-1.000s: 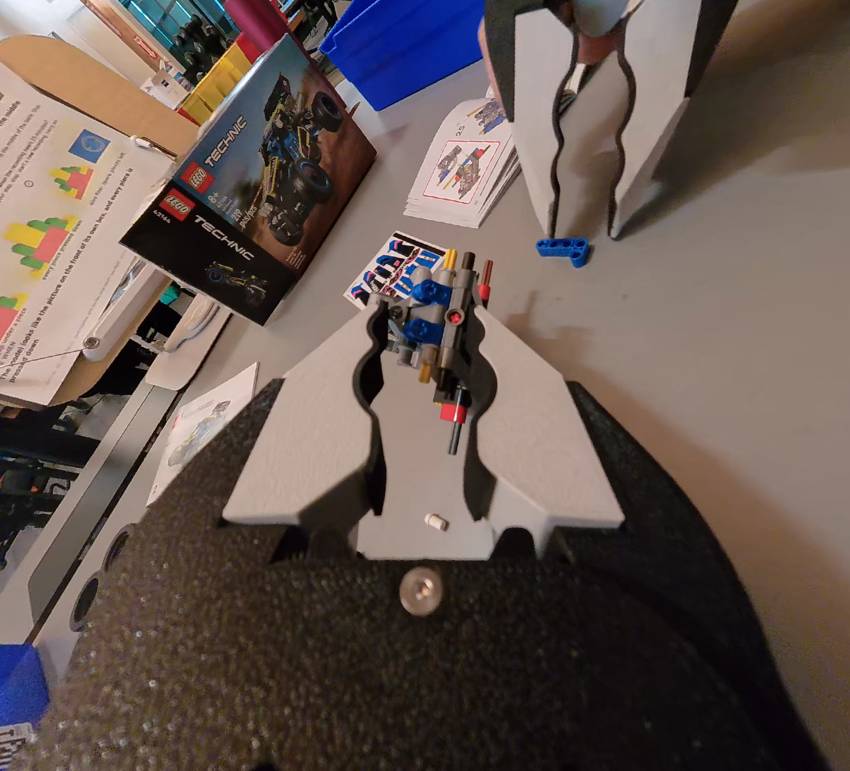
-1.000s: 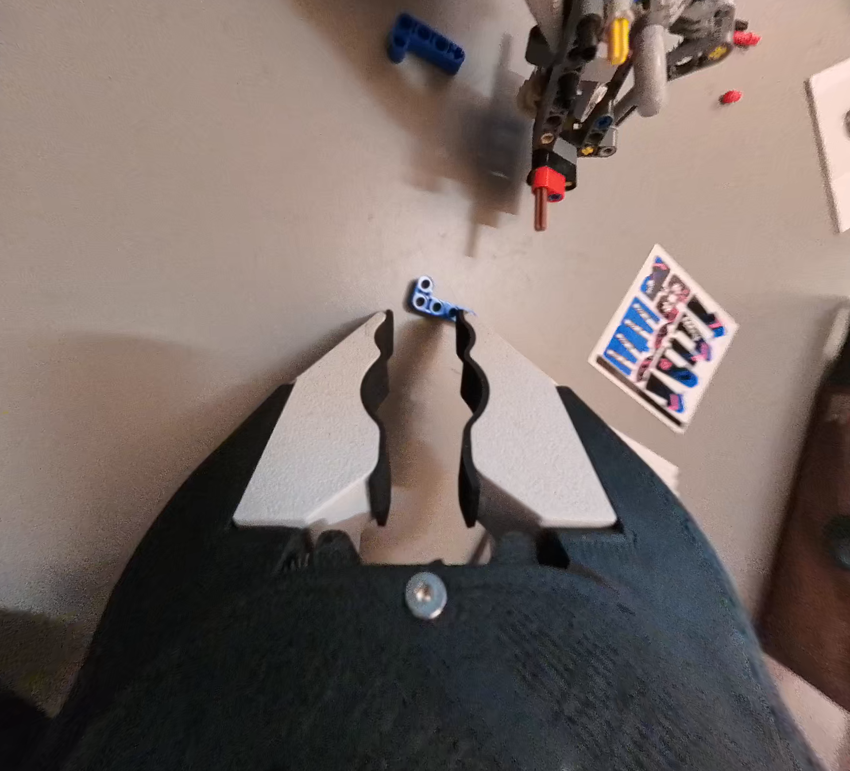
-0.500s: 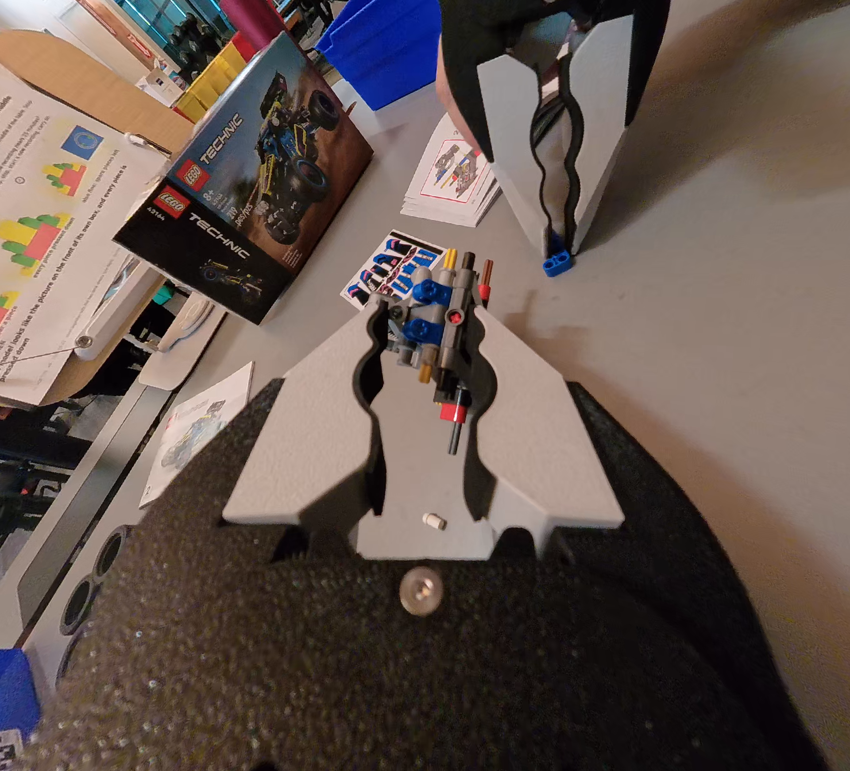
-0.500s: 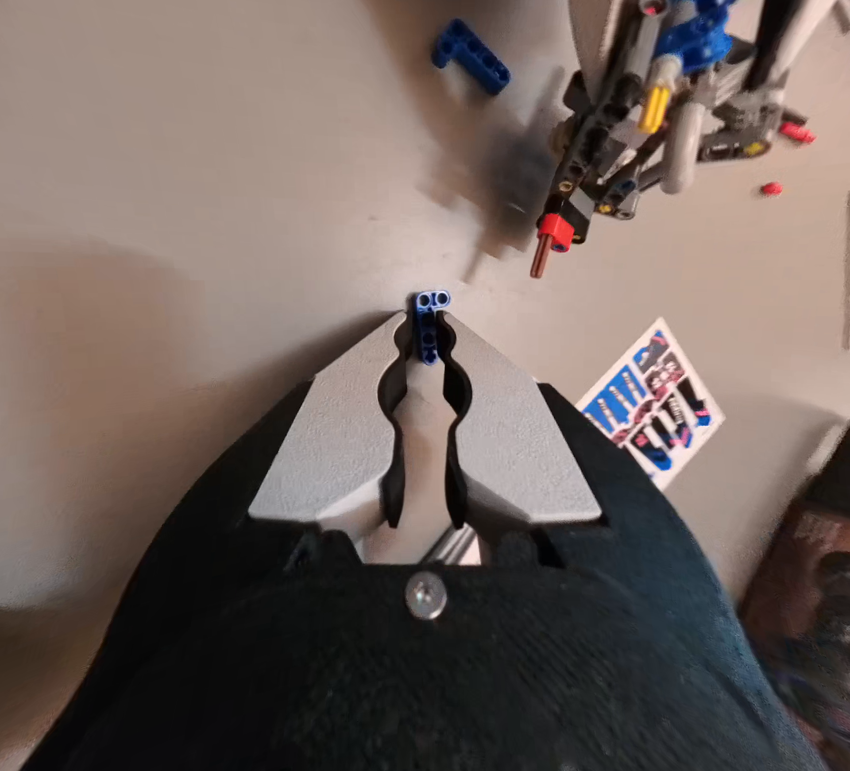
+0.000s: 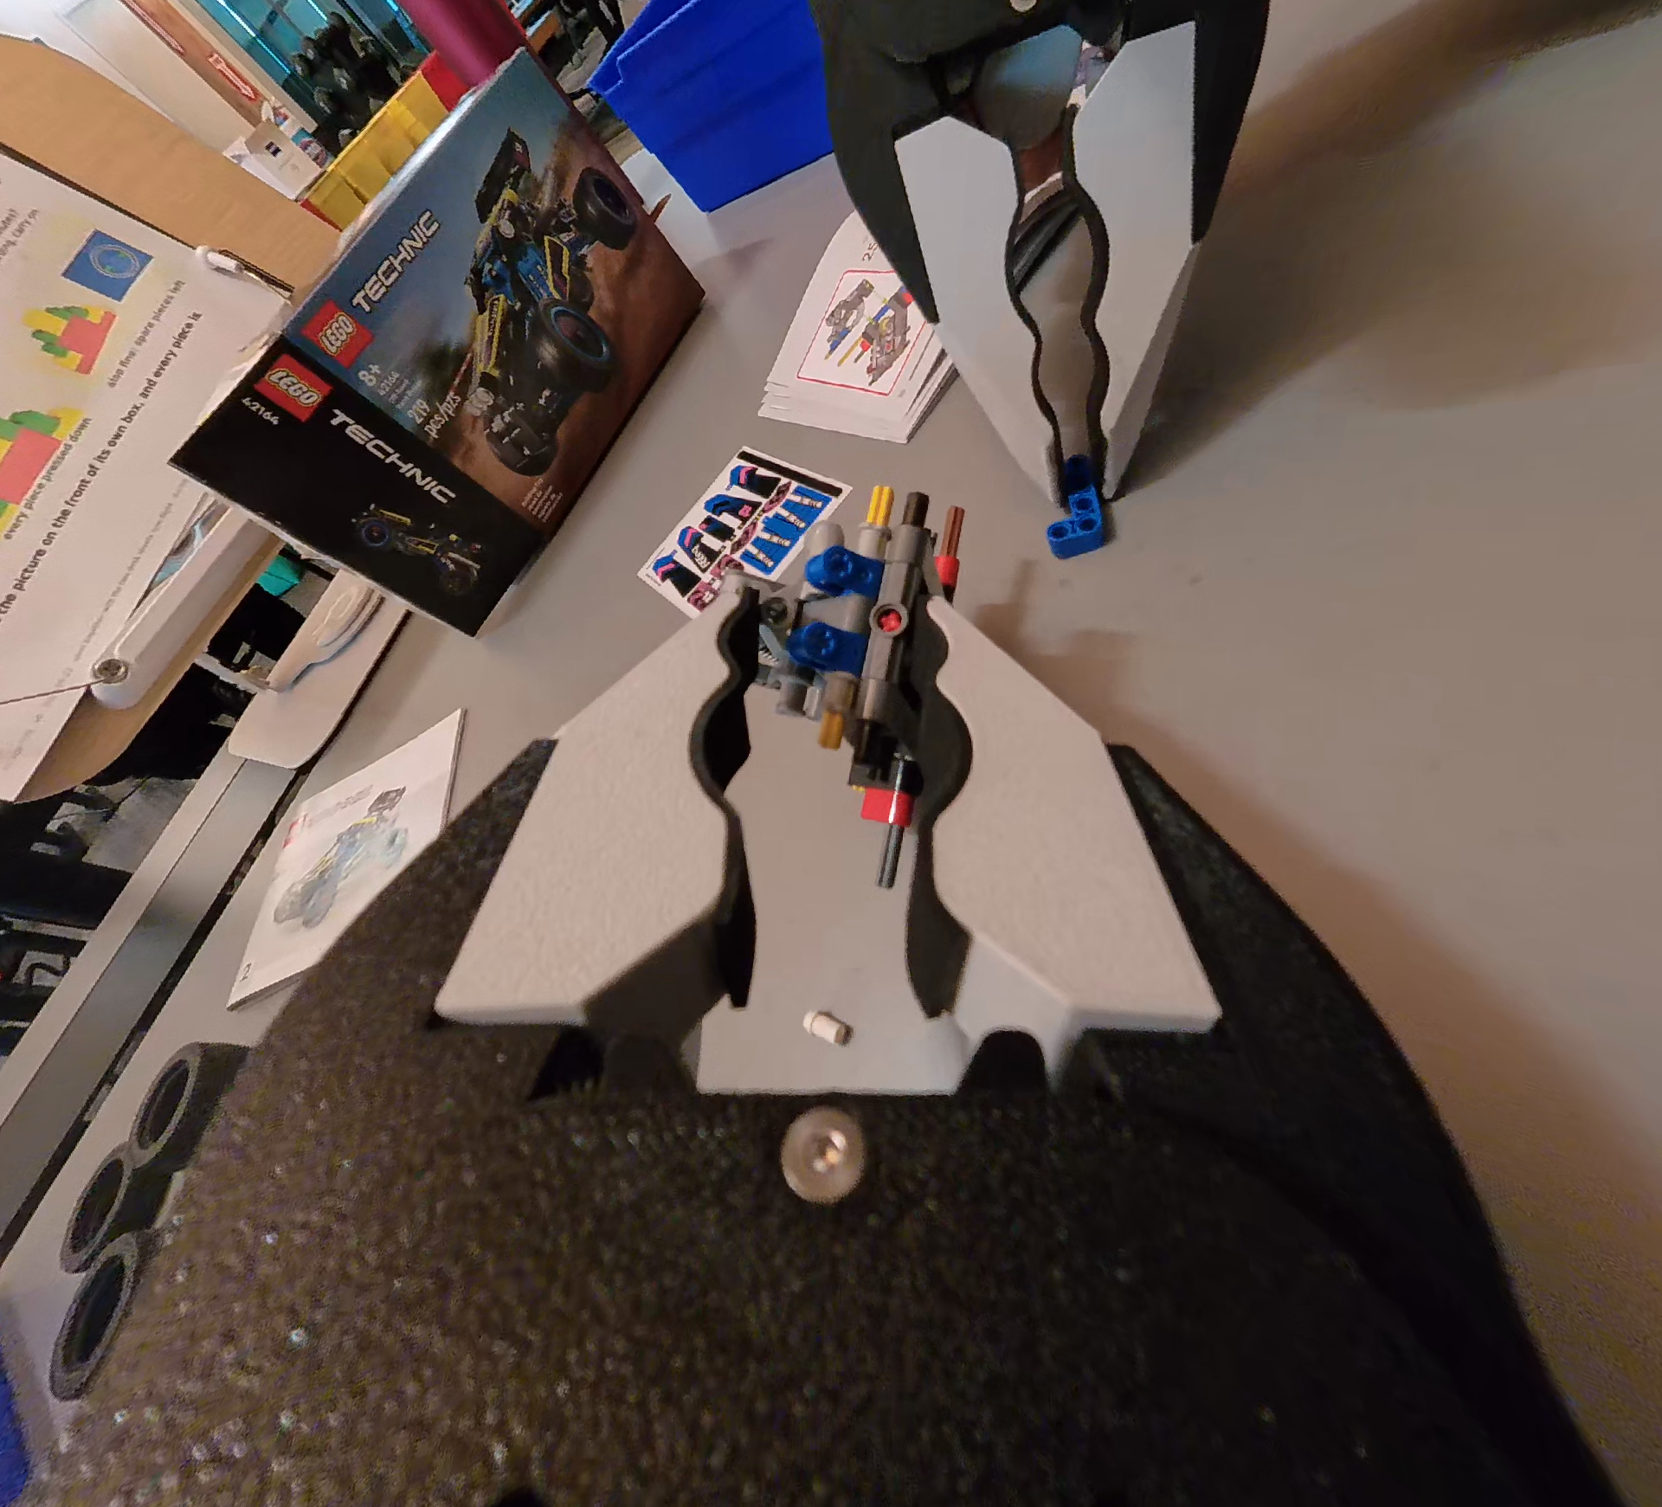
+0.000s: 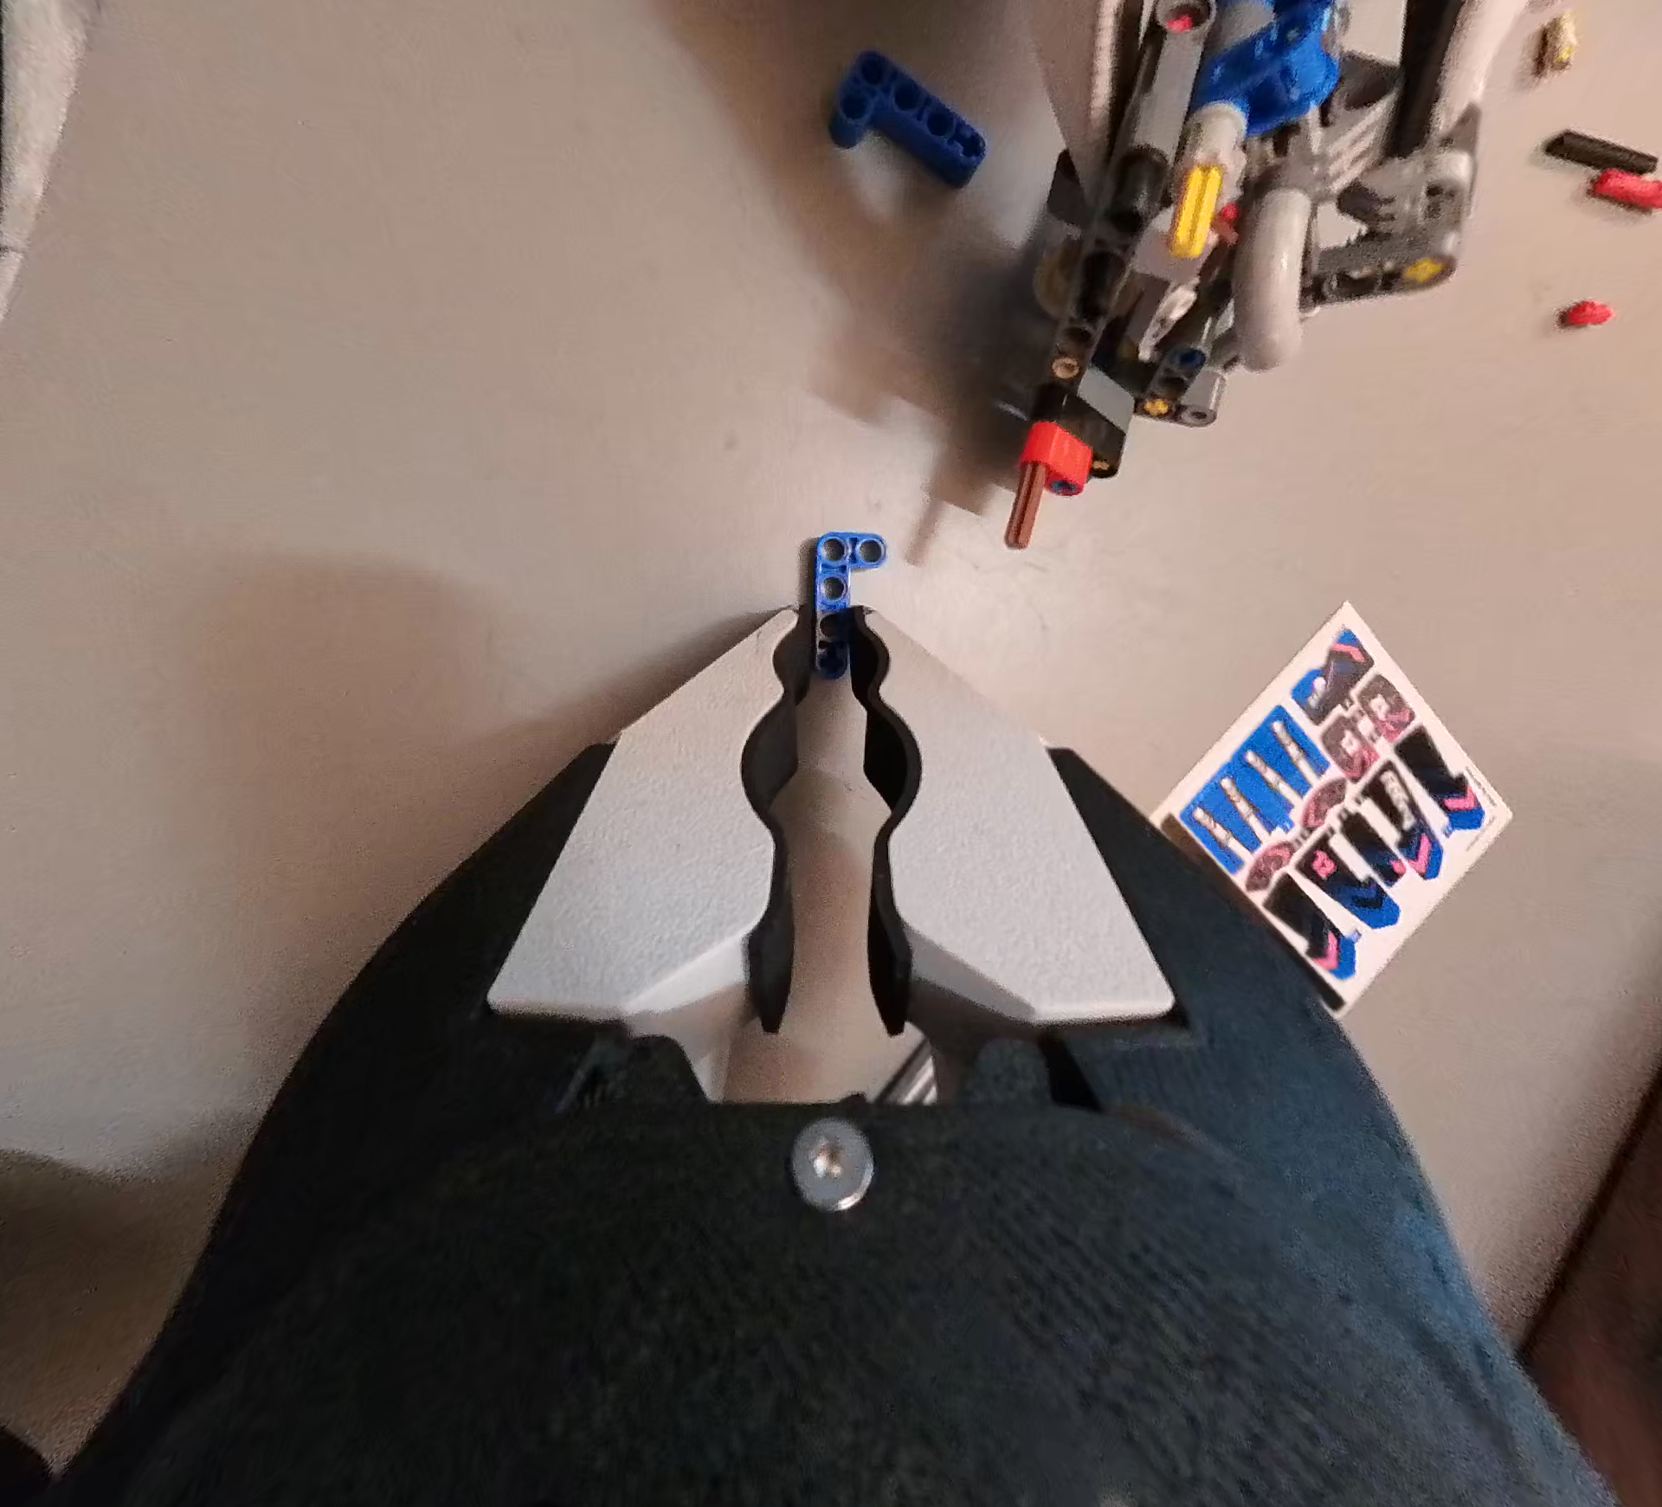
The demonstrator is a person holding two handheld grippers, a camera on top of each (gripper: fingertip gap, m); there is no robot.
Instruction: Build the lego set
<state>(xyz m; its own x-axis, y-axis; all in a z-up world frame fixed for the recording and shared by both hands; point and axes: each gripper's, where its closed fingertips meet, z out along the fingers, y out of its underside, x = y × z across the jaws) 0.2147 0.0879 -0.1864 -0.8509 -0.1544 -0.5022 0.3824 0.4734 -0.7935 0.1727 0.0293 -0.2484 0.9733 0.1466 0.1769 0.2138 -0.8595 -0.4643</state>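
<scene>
My left gripper [image 5: 836, 627] is shut on a partly built lego assembly [image 5: 868, 636] of grey, black and blue beams with red, yellow and brown axles, and holds it above the grey table [image 5: 1349, 744]. The assembly also shows in the right wrist view [image 6: 1214, 160], at the top right. My right gripper [image 6: 832, 623] is shut on a small blue L-shaped beam [image 6: 841, 573], whose short leg pokes out past the tips. In the left wrist view the right gripper [image 5: 1075, 475] points down with the beam [image 5: 1079, 519] at or just above the table.
A second blue L-shaped beam [image 6: 904, 119] lies on the table. A sticker sheet [image 6: 1331, 807], small red pieces [image 6: 1587, 313] and a black piece [image 6: 1601, 151] lie to the right. The lego box [image 5: 432, 403], open instruction booklet [image 5: 863, 349], blue bins [image 5: 719, 70], another booklet [image 5: 351, 852] and black tyres [image 5: 126, 1194] are on the left. Spacing between my two grippers at the tips: around 10 cm.
My right gripper was open over the small blue beam. It has closed on it and now holds it lengthwise between the tips. The left gripper and assembly have stayed put.
</scene>
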